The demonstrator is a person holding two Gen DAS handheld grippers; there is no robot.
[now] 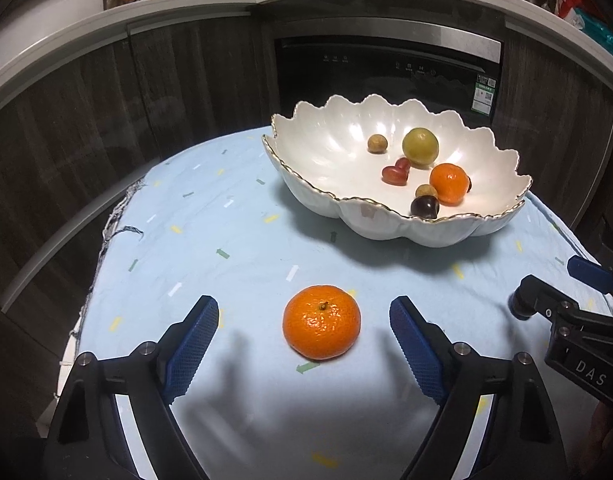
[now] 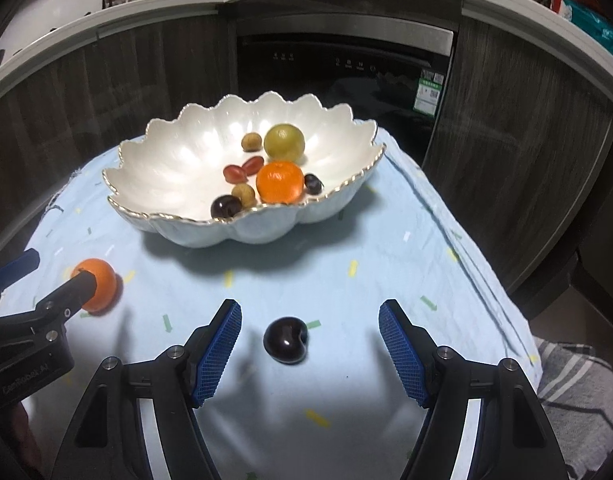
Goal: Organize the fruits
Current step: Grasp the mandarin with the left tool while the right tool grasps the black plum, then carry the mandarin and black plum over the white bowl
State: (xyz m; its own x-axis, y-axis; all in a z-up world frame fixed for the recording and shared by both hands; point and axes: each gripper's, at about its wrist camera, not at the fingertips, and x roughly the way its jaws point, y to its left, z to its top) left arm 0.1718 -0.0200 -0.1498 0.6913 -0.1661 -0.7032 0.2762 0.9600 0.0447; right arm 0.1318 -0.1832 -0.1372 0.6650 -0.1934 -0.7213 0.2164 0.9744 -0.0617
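we had the left gripper [image 1: 304, 314] spread wide with the loose mandarin [image 1: 321, 322] lying between its pads, untouched — lined up, we judged, for a grasp from both sides. the right gripper [image 2: 310, 318] stood just as open around a dark cherry [image 2: 285, 340] on the blue cloth [image 2: 346, 288], its pads clear of the fruit. farther back sat the scalloped white bowl [image 2: 178, 224], already holding a second mandarin, a green fruit and several small ones, so it seemed the collecting place. only the right view showed the cherry; the left view showed just the right gripper's tips at the frame edge, and gave the stem-up face of the loose mandarin.
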